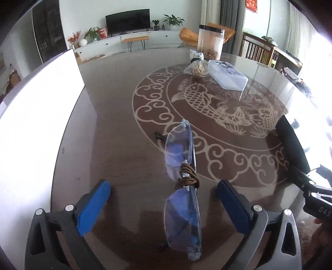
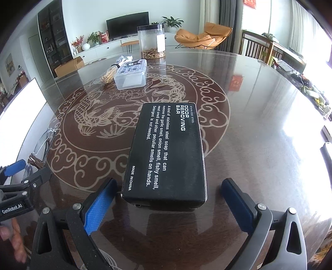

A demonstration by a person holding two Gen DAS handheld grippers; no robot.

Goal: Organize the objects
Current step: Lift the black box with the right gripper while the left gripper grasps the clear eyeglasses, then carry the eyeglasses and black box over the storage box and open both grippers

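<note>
A living room lies behind: a dark TV (image 1: 127, 20) on a long white cabinet (image 1: 128, 42), potted plants, an orange chair (image 2: 204, 36) and wooden furniture near bright windows. In front is a round, glossy brown surface (image 2: 259, 124) with a pale fish-and-cloud pattern in its centre.

The left gripper (image 1: 164, 204) is spread wide, its blue pads (image 1: 93, 205) on either side of a pair of rimless glasses (image 1: 181, 164) without touching them. The glasses lie folded on the surface, running lengthwise away from the camera, one lens between the fingers and the other beyond them. A brown cord (image 1: 188, 175) is wound around the bridge. In the right wrist view the glasses and cord show only at the far left edge, next to the left gripper.

The right gripper (image 2: 168, 204) is also wide open. A black box (image 2: 166, 153) lies flat on the surface between and just ahead of its fingers, touched by neither. Its white print reads "ODOR REMOVING BAR". In the left wrist view, part of the box shows at the right edge.

Toward the far side of the surface stands a tall clear jar (image 2: 151, 41) with a dark lid and brownish contents at the bottom. Nearer sit a clear lidded container (image 2: 131, 74) and, just beside it, a clear bag (image 1: 196, 68) of tan pieces. A bright white panel (image 1: 35, 116) stands at the surface's left edge.
</note>
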